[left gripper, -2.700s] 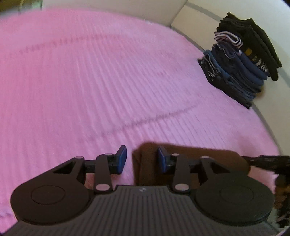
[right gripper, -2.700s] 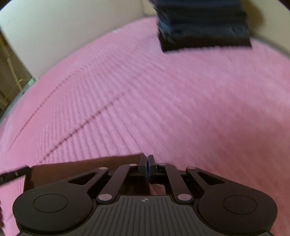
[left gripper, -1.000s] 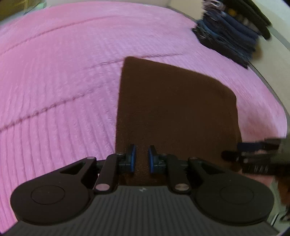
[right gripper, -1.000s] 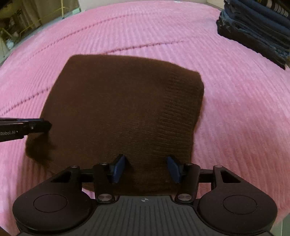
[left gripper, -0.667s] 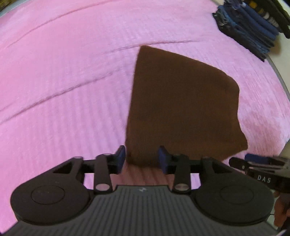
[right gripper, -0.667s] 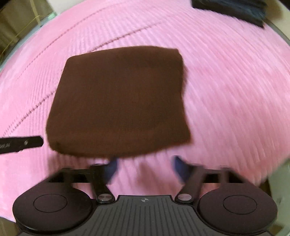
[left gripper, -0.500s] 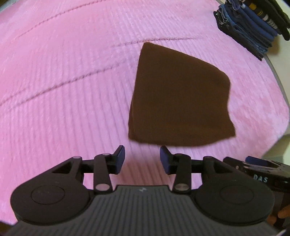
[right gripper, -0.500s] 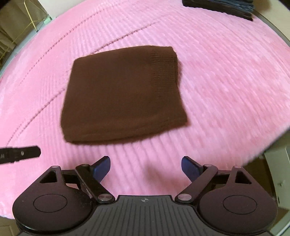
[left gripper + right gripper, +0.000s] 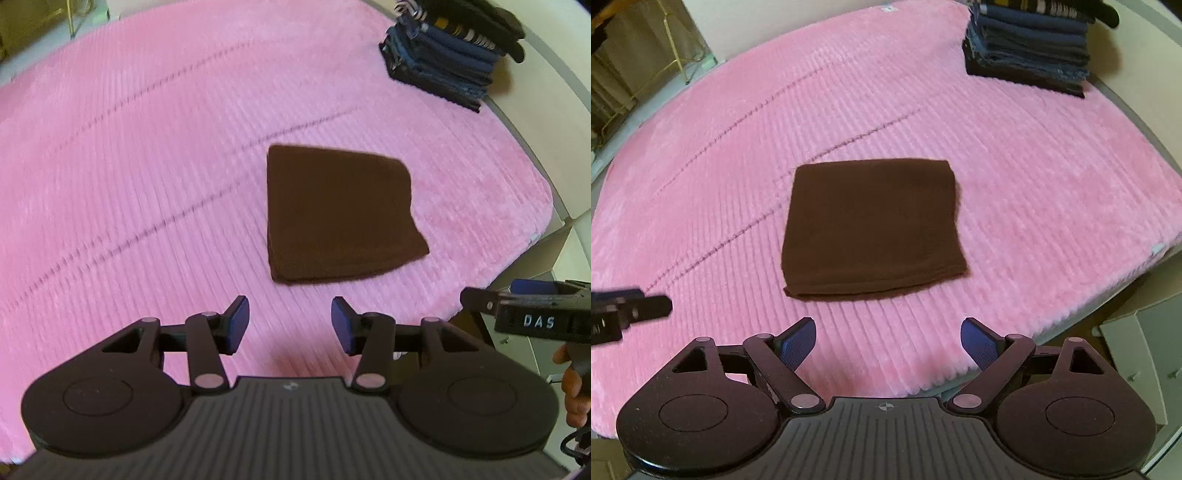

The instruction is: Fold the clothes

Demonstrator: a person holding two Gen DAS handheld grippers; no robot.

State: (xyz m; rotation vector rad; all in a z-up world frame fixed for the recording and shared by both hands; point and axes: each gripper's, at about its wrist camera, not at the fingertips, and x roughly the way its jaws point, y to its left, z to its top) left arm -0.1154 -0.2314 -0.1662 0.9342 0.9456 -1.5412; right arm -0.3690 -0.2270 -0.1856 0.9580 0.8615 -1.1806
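Fig.: brown knit garment (image 9: 873, 225) lying flat, folded to a near-square, on the pink ribbed blanket (image 9: 1034, 177). All places below given rel. to the garment.

Left gripper (image 9: 290, 325): just short of the garment's near edge, toward its left corner, not touching; fingers apart, moderately wide, nothing held. Right gripper (image 9: 889, 341): also on the near side, clear of the cloth; fingers spread wider than the left's, nothing held. In the left wrist view the right gripper shows off to the garment's right, past the blanket's edge.

Stack of dark folded clothes (image 9: 1028, 48): far-right of the garment, well apart, at the blanket's corner.

Handling (judgement): soft, limp knit, light; several layers thick, seen as stacked edges along the near side (image 9: 875, 290). Not fragile, not slippery; fuzzy knit on plush blanket probably drags rather than slides. Will sag and may unfold if lifted by one point.

Where to take hold (judgement): near edge at both corners, one gripper each, pinching all layers together w/ lower finger slid under the pile. The fold looks done; likely next is a carry to the stack, so support both sides and keep it level.
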